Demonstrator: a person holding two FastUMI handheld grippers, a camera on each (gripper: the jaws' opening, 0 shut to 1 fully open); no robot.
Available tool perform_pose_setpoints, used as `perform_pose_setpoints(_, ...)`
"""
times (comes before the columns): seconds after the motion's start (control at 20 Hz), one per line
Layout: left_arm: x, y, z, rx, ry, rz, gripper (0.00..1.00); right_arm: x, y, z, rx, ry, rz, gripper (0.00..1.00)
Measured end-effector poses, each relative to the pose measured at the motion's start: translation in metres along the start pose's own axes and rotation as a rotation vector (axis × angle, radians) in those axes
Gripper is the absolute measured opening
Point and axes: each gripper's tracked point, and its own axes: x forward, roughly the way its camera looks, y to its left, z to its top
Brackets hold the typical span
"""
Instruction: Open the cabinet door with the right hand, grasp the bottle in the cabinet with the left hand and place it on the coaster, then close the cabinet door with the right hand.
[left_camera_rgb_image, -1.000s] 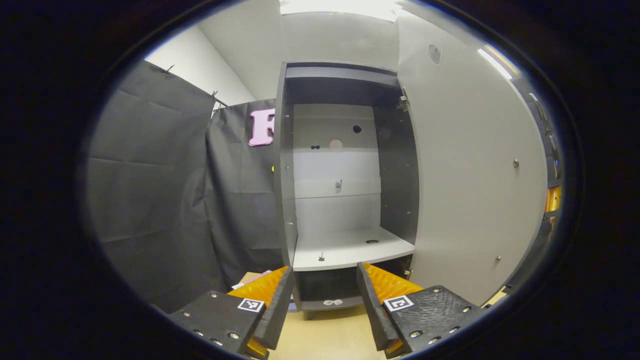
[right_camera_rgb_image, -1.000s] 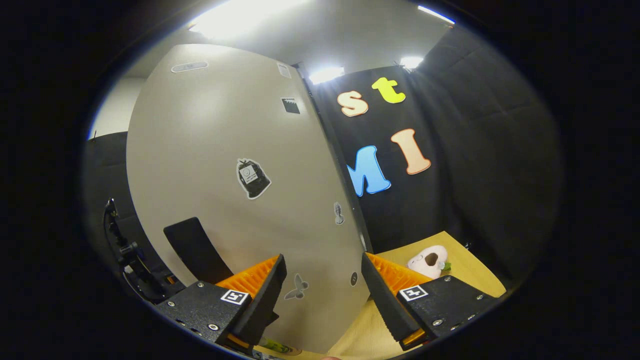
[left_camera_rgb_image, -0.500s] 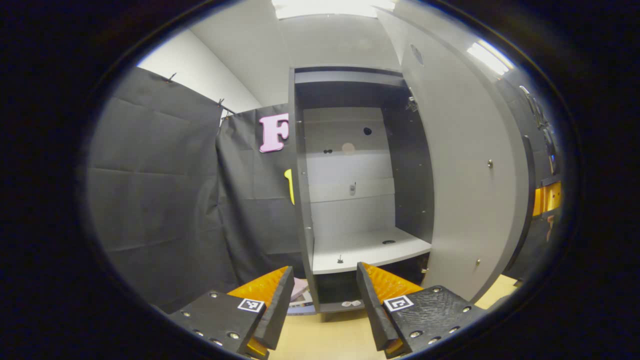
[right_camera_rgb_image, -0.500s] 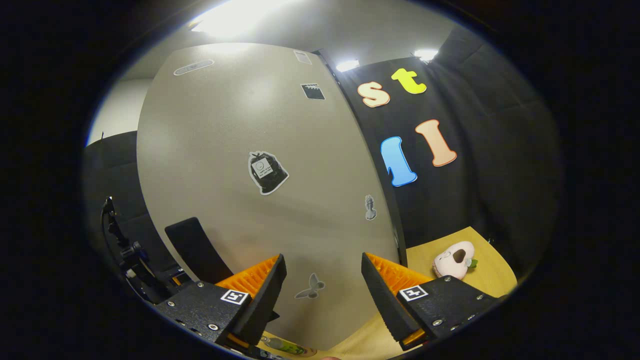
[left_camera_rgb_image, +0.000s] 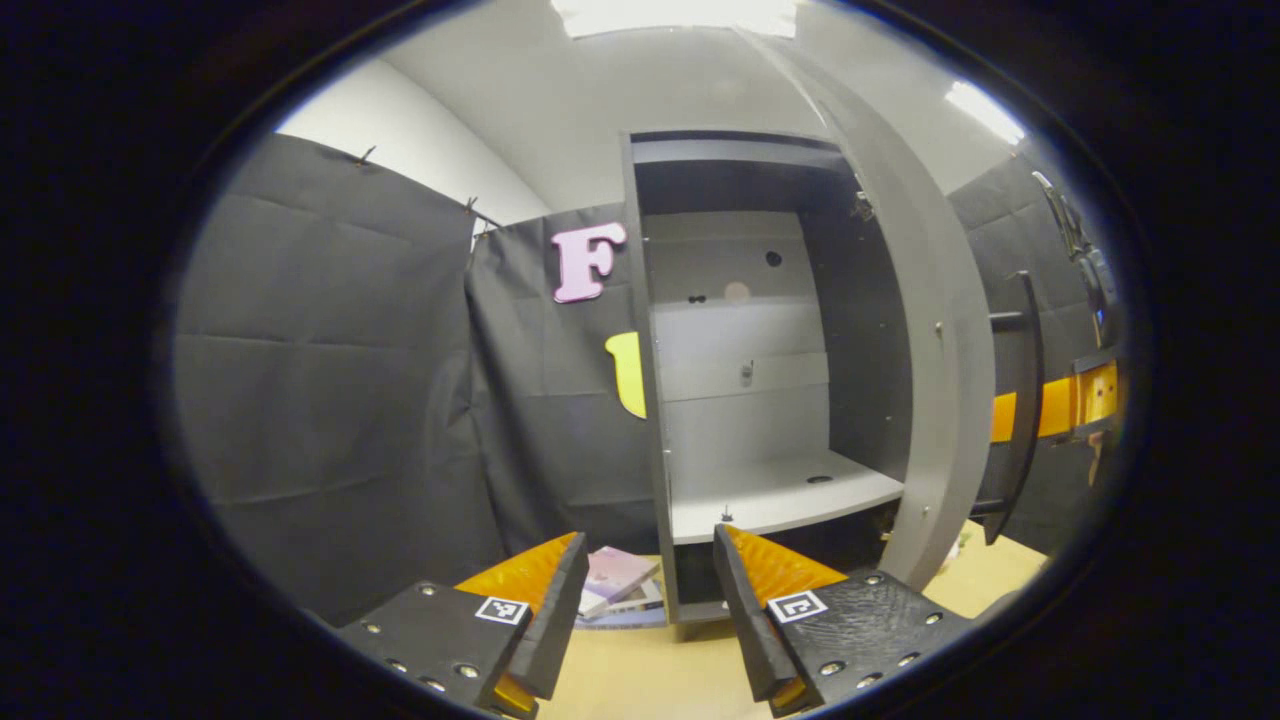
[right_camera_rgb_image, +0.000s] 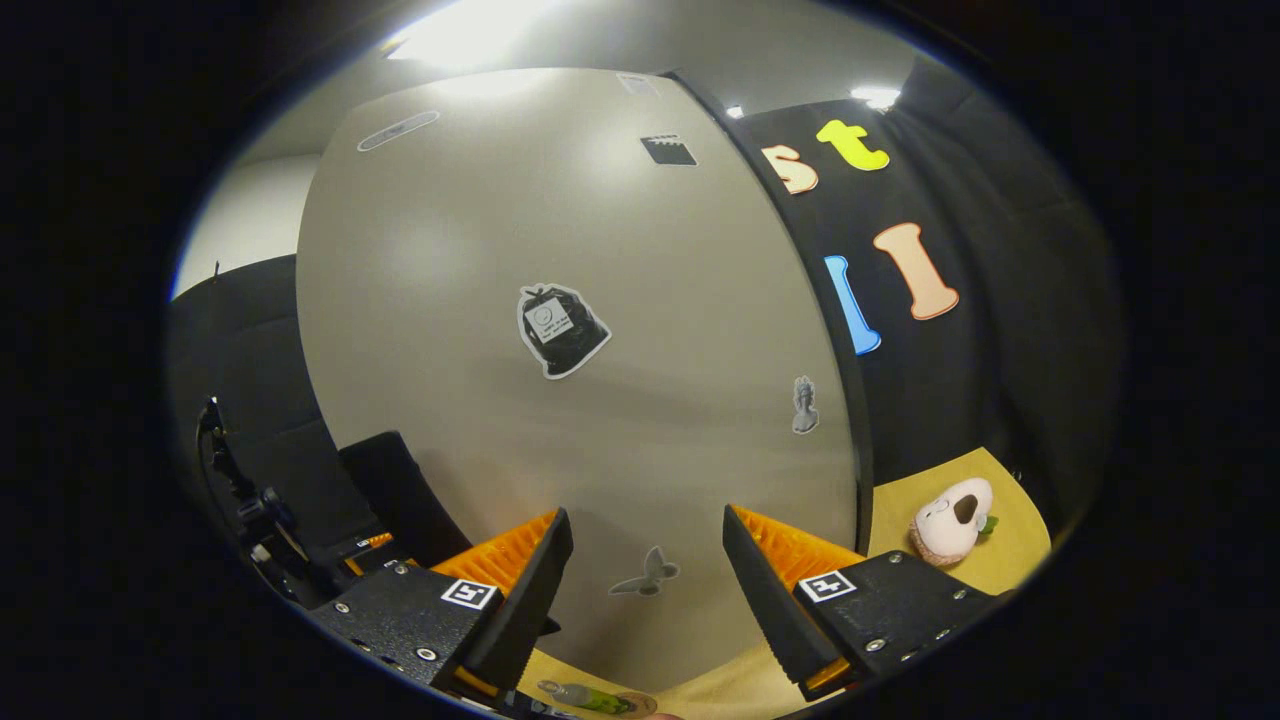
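Grey cabinet door (right_camera_rgb_image: 600, 380) stands close before my right gripper (right_camera_rgb_image: 648, 590), whose fingers are spread and hold nothing. Low down lies what may be the bottle (right_camera_rgb_image: 585, 695), cut off. My left gripper (left_camera_rgb_image: 648, 610) gapes toward the cabinet (left_camera_rgb_image: 760, 400).

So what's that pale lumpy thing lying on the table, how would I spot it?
Start at the big grey cabinet door in the right gripper view. Follow its lower right edge down to the yellowish table, just past the right claw. There lies a small plush toy, pale pinkish-white with a dark oval patch and a bit of green at one end, the one soft thing there.
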Motion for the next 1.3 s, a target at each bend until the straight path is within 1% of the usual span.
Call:
perform_pose_setpoints(0.1,-0.001,0.01,-0.001,0.009,0.002,0.025,0.77,0.005,0.0,0.001,-0.018,-0.002,0.001,0.94)
perform_pose_setpoints(0.25,-0.001,0.015,-0.001,0.002,0.005,0.037,0.77,0.004,-0.003,0.004,-0.046,-0.018,-0.008,0.94)
perform_pose_setpoints(0.35,0.001,0.015,-0.001,0.002,0.006,0.037,0.77,0.001,-0.011,0.006,-0.096,-0.033,-0.059,0.94)
perform_pose_setpoints(0.5,0.005,0.008,0.007,-0.013,-0.011,0.028,0.77,-0.005,-0.041,0.01,-0.223,-0.059,-0.195,0.94)
perform_pose_setpoints(0.55,0.006,0.005,0.011,-0.023,-0.019,0.03,0.77,-0.009,-0.045,0.009,-0.255,-0.066,-0.214,0.94)
perform_pose_setpoints(0.65,0.008,-0.002,0.015,-0.05,-0.024,0.022,0.77,-0.017,-0.046,0.014,-0.293,-0.125,-0.239,0.95)
perform_pose_setpoints(0.7,0.01,-0.007,0.014,-0.062,-0.017,0.011,0.71,-0.021,-0.046,0.016,-0.305,-0.156,-0.258,0.95)
perform_pose_setpoints(0.75,0.012,-0.011,0.014,-0.072,-0.011,0.003,0.71,-0.021,-0.047,0.016,-0.322,-0.176,-0.269,0.95)
perform_pose_setpoints(0.85,0.013,-0.019,0.014,-0.084,-0.005,-0.006,0.71,-0.02,-0.046,0.012,-0.373,-0.184,-0.285,0.95)
perform_pose_setpoints(0.9,0.014,-0.024,0.014,-0.089,-0.003,-0.015,0.71,-0.019,-0.044,0.009,-0.384,-0.185,-0.275,0.95)
perform_pose_setpoints(0.95,0.015,-0.03,0.016,-0.093,-0.003,-0.029,0.71,-0.019,-0.04,0.006,-0.378,-0.187,-0.264,0.91)
perform_pose_setpoints(1.0,0.014,-0.035,0.017,-0.092,-0.005,-0.033,0.71,-0.02,-0.037,0.004,-0.365,-0.188,-0.253,0.95)
perform_pose_setpoints(1.05,0.011,-0.038,0.02,-0.084,-0.014,-0.031,0.71,-0.022,-0.037,0.002,-0.355,-0.185,-0.25,0.95)
perform_pose_setpoints(1.2,0.01,-0.062,0.026,-0.068,-0.034,-0.067,0.71,-0.031,-0.04,0.001,-0.332,-0.174,-0.269,0.95)
perform_pose_setpoints(1.3,0.007,-0.077,0.034,-0.059,-0.048,-0.092,0.71,-0.034,-0.039,0.005,-0.283,-0.173,-0.262,0.95)
